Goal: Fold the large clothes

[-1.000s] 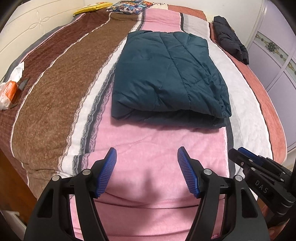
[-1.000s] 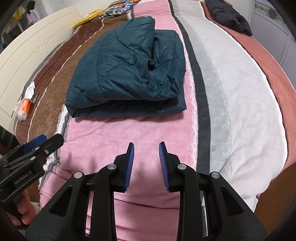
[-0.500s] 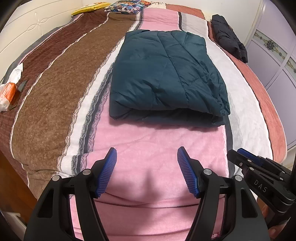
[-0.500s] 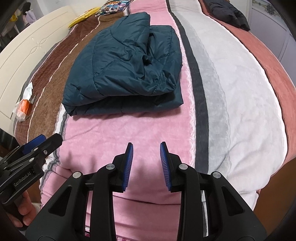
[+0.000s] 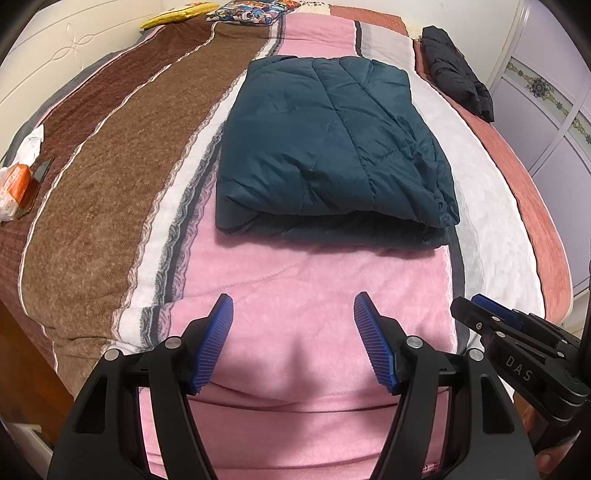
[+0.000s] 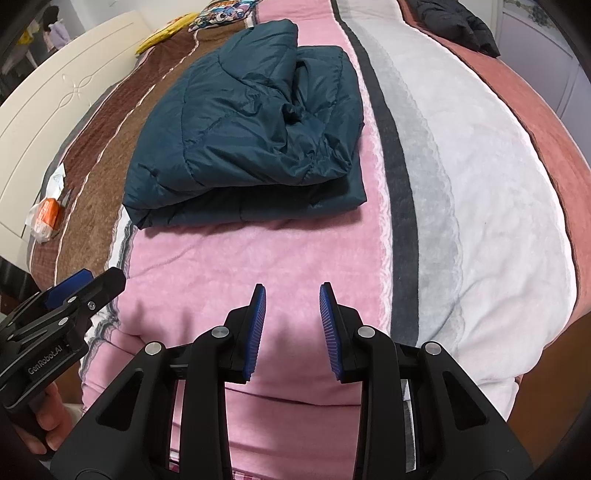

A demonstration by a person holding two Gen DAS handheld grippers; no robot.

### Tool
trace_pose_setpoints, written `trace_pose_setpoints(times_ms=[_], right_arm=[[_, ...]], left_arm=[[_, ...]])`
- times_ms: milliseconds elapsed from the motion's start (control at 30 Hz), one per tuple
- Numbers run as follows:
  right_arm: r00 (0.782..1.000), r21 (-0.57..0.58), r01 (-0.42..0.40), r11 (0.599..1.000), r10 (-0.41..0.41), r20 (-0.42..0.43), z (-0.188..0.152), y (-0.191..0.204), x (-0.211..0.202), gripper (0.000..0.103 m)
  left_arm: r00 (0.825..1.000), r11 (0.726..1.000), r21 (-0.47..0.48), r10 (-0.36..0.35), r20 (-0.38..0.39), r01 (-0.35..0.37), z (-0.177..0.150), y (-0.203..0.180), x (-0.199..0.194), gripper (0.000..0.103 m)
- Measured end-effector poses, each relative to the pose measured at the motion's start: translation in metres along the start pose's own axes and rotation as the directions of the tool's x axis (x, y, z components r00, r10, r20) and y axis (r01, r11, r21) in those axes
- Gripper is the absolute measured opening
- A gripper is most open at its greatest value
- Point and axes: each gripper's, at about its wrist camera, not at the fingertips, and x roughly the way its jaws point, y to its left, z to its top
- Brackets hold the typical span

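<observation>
A dark teal padded jacket (image 5: pixel 328 147) lies folded into a rectangle on the striped bedspread (image 5: pixel 295 280); the right wrist view shows the same jacket (image 6: pixel 251 129) with a rumpled right side. My left gripper (image 5: pixel 293 314) hovers over the pink stripe in front of the jacket, open wide, nothing between its blue pads. My right gripper (image 6: pixel 291 306) hangs over the same pink stripe, jaws narrowly apart and empty. Each gripper shows in the other's view: the right gripper (image 5: pixel 517 343) at lower right, the left gripper (image 6: pixel 62 314) at lower left, held by a hand (image 6: pixel 40 421).
A black jacket (image 5: pixel 458 70) lies at the bed's far right corner. An orange-and-white packet (image 5: pixel 14 184) and tissue rest on the left edge. A yellow item (image 5: pixel 177 11) and a patterned pillow (image 5: pixel 255 9) sit at the head. Wardrobe doors (image 5: pixel 546 122) stand on the right.
Both views have shifted slightly, so the jacket sits a little higher in the frames. Both grippers stay empty and the jacket has not moved on the bed.
</observation>
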Motion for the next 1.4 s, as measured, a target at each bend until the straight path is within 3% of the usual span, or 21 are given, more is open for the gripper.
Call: trace_pose_setpoints(times_ms=[1400], right_arm=[[1.0, 0.001, -0.002, 1.0, 0.002, -0.003, -0.0004, -0.0011, 0.0011, 0.031]], left_arm=[[1.0, 1.0, 0.005, 0.011, -0.006, -0.011, 0.0, 0.0028, 0.001, 0.062]])
